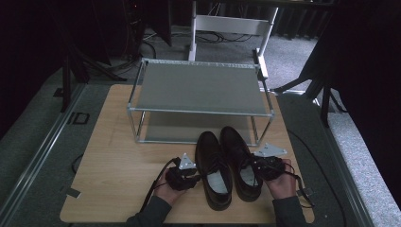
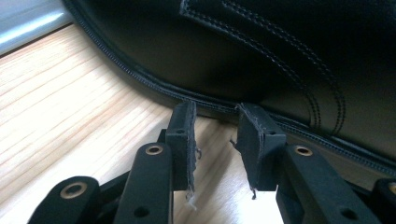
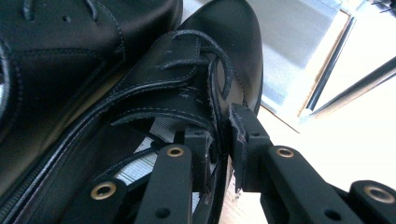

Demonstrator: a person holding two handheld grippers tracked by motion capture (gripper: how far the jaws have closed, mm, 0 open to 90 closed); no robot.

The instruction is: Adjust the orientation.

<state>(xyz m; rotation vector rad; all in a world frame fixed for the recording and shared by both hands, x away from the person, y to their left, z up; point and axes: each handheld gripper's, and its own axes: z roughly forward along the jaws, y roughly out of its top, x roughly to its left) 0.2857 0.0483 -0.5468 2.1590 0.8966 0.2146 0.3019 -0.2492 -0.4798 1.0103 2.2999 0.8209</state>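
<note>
Your right gripper (image 3: 219, 144) has its fingers pinched on the collar of the right black leather lace-up shoe (image 1: 239, 163); your left gripper (image 2: 215, 140) waits spread beside the left shoe (image 1: 213, 172). Both shoes sit near the surface's (image 1: 118, 156) front edge, so shelving them on the metal two-tier rack (image 1: 198, 90) probably remains.

No legible text or markings.

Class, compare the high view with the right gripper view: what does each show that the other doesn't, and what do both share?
High view alone: the whole table, both hands, the left gripper.

Right gripper view alone: the right gripper with one jaw inside the right shoe and one outside its side wall.

Shared: both shoes, and the metal rack beyond them.
</note>
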